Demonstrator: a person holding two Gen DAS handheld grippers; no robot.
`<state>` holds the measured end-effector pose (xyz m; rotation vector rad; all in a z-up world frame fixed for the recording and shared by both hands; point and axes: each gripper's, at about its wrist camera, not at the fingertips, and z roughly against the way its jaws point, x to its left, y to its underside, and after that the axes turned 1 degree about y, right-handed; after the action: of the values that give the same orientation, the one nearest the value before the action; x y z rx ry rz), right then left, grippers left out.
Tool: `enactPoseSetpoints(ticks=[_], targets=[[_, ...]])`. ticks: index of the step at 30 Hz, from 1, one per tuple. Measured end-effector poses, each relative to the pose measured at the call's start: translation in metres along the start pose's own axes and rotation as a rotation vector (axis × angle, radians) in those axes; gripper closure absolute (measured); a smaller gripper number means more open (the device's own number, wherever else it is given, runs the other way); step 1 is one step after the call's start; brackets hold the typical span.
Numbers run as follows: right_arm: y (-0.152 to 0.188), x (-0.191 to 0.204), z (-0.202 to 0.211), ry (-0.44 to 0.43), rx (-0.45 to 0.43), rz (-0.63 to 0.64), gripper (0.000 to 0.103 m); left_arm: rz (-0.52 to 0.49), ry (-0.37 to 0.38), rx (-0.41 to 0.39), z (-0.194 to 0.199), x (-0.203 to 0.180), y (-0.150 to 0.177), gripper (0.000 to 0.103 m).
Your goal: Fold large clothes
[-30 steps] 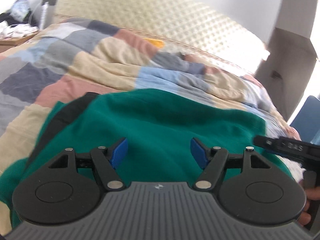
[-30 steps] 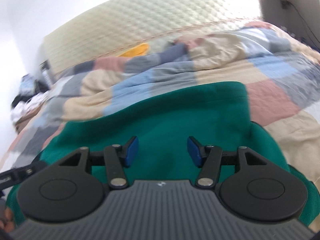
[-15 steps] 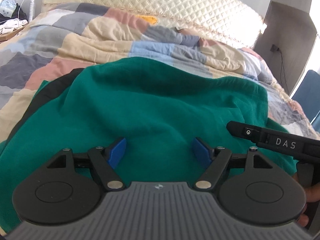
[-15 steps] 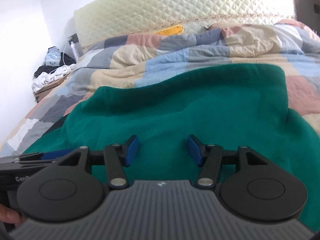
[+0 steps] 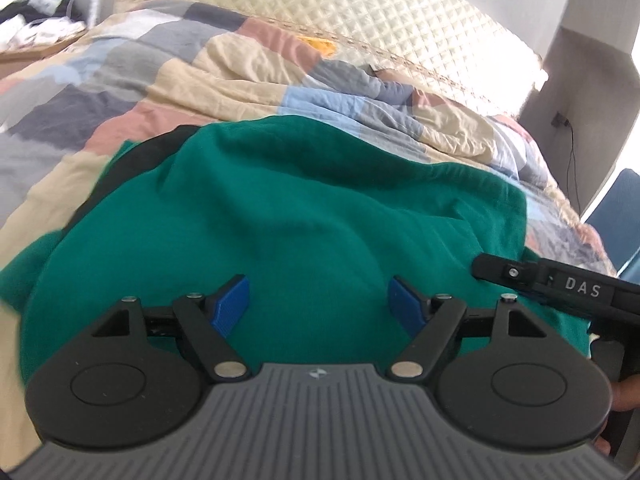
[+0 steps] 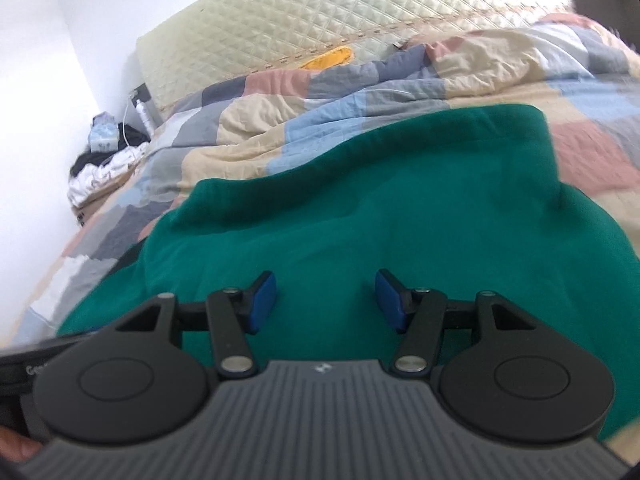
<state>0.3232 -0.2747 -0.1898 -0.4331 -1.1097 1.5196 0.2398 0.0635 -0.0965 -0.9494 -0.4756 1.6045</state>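
Note:
A large green garment lies spread on a patchwork quilt, with a black part showing along its left edge. My left gripper hovers open just above the near part of the green cloth, nothing between its blue pads. My right gripper is also open over the same garment, its pads clear of the fabric. In the left wrist view the right gripper reaches in as a black bar at the right edge. A hand holds it.
A cream quilted headboard stands behind the bed, with a yellow item at its foot. A cluttered bedside surface is at the far left. A blue chair and a wall with a cable are on the right.
Both views have swung and tilted a little over the garment. The left jaws stand slightly wider than a second ago. The green garment lies as before.

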Motion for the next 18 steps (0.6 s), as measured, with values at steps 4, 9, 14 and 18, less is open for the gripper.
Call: enactPoseSetpoints(ticks=[4,9,14,18], targets=[[0.005,-0.011,0.028,-0.006,0.008,-0.11,0.046,0.153,0.015,0.014,0.031,0.015,0.004,0.023],[0.016,-0.032,0.06,-0.029,0.007,-0.324,0.044,0.368,0.047,0.068,0.05,0.04,0.019,0.022],[0.037,-0.057,0.081,-0.041,0.006,-0.543,0.039,0.53,0.085,0.105,0.052,0.06,0.034,0.022],[0.056,-0.075,0.08,-0.071,0.042,-0.732,0.039,0.596,0.079,0.13,0.048,0.068,0.041,0.021]])
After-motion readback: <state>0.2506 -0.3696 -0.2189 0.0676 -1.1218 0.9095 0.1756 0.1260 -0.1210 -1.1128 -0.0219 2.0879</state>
